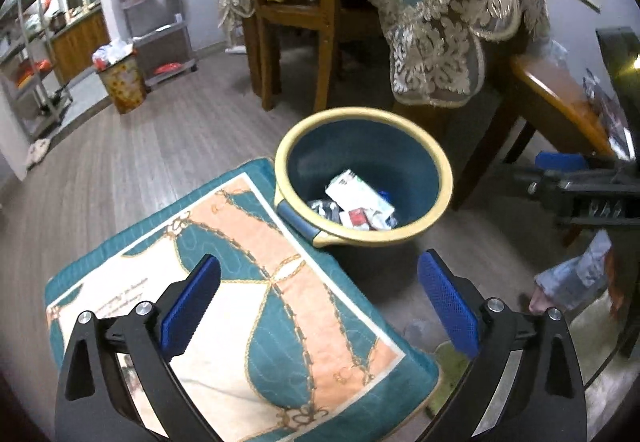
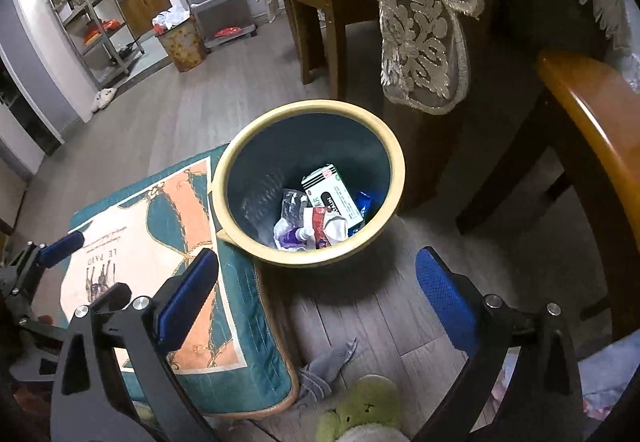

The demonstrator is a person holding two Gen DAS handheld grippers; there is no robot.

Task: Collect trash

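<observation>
Hovering both grippers, left gripper [image 1: 320,302] and right gripper [image 2: 318,292], jaws wide and empty, I should grab floor litter near the bin [image 2: 236,178].

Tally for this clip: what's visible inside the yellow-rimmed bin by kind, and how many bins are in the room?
Bins: 2, the yellow-rimmed bin and the floral bin
White cartons: 1, white carton
Small spray bottles: 1, spray bottle
Blue wrappers: 1, blue wrapper
Red-and-white packets: 1, red packet
Clear plastic wrappers: 1, clear wrapper
Total: 7
</observation>
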